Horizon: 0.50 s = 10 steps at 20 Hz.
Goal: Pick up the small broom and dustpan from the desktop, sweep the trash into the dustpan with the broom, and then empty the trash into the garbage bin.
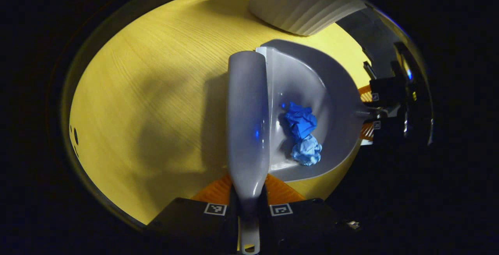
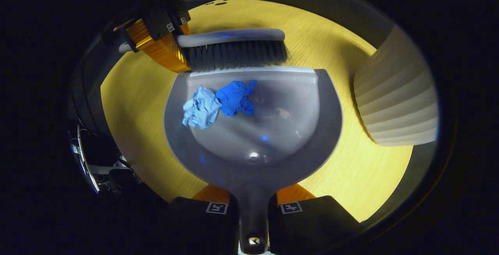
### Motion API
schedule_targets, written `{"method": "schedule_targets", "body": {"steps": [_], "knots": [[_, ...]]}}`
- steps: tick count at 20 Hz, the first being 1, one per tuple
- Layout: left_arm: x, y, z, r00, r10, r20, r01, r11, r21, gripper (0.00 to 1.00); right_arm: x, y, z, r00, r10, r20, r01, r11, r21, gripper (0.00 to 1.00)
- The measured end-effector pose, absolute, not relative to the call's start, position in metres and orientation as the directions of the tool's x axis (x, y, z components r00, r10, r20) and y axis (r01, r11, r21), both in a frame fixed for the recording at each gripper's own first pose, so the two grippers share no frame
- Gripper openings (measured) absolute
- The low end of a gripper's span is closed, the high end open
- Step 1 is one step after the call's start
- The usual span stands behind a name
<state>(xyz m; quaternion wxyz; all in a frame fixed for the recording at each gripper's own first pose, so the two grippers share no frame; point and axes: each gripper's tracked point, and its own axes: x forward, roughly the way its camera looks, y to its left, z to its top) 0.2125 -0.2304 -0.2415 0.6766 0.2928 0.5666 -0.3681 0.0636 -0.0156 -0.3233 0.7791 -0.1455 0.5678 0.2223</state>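
My left gripper (image 1: 248,198) is shut on the handle of the small grey broom (image 1: 248,122), whose head lies along the open lip of the grey dustpan (image 1: 312,75). Two crumpled paper balls rest inside the pan: a dark blue one (image 1: 301,120) and a light blue one (image 1: 307,150). In the right gripper view, my right gripper (image 2: 252,204) is shut on the dustpan handle (image 2: 252,216). There the dustpan (image 2: 253,130) sits flat on the yellow desktop (image 2: 132,103), the broom (image 2: 234,50) bristles touch its front edge, and the light blue ball (image 2: 200,107) and the dark blue ball (image 2: 236,97) lie inside.
A white ribbed garbage bin (image 2: 397,95) stands on the desktop just right of the dustpan; in the left gripper view the bin (image 1: 304,1) is beyond the pan. The other gripper (image 1: 386,110) holds the pan's far end. Bare yellow desktop (image 1: 148,103) spreads left of the broom.
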Motion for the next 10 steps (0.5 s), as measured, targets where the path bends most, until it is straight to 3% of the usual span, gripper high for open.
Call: {"method": "schedule_targets", "body": {"steps": [5, 8, 10], "knots": [[0.201, -0.233, -0.237, 0.275, -0.225, -0.935, 0.656, 0.755, 0.011, 0.26, 0.061, -0.031, -0.313, 0.328, 0.216, -0.92, -0.444, 0.894, 0.051, 0.34], [0.182, -0.247, -0.246, 0.343, -0.236, -0.909, 0.568, 0.823, 0.0, 0.22, 0.05, -0.052, -0.299, 0.381, 0.18, -0.907, -0.402, 0.915, 0.013, 0.34], [0.18, -0.253, -0.25, 0.357, -0.26, -0.897, 0.53, 0.847, -0.035, 0.26, 0.052, -0.058, -0.283, 0.386, 0.156, -0.909, -0.369, 0.929, 0.003, 0.34]]}}
